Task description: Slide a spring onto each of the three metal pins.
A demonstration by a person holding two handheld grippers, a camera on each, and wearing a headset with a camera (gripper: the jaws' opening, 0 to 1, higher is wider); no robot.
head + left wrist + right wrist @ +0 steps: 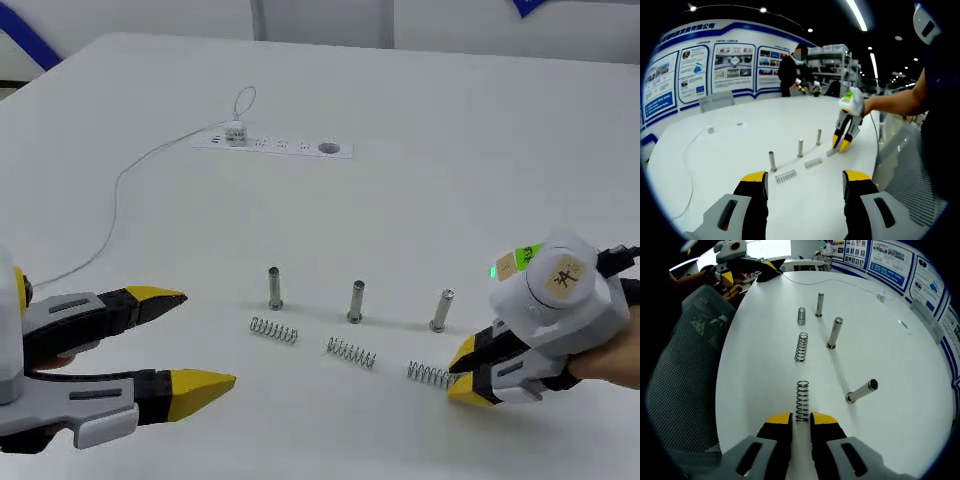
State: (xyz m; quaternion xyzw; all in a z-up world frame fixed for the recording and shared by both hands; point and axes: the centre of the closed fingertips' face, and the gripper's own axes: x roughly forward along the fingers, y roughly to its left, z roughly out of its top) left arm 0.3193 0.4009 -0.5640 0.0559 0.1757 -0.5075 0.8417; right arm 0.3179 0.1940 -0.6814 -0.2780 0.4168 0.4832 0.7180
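Left gripper pose: the left gripper (208, 338), grey-bodied with black jaws and yellow tips, hovered at 8 o'clock in the head view and pointed toward 3 o'clock.
Left gripper state: its jaws were spread wide with nothing between them.
Right gripper pose: the right gripper (458, 373), white-bodied with the same yellow tips, sat low at 4 o'clock in a hand (612, 362), tips down at the white table (450, 200).
Right gripper state: its jaws were drawn nearly together. The end of the right spring (428, 374), a coil of thin steel wire, lay at the mouth of the narrow gap. Whether it was pinched I cannot tell.
Pins: three short silver metal pins stood in a row at centre, the left pin (275, 287), the middle pin (357, 300) and the right pin (442, 310).
Springs: the left spring (273, 330) and the middle spring (350, 352) lay flat, each just beside its pin at 6 o'clock and apart from it.
In the way: the left spring lay at 3 o'clock from the left gripper's tips.
Surroundings: a white power strip (275, 146) lay at 12 o'clock from the pins, well apart, and a thin white cable (118, 190) trailed from it toward 8 o'clock. A grey mesh chair back (685, 365) stood at 9 o'clock in the right gripper view.
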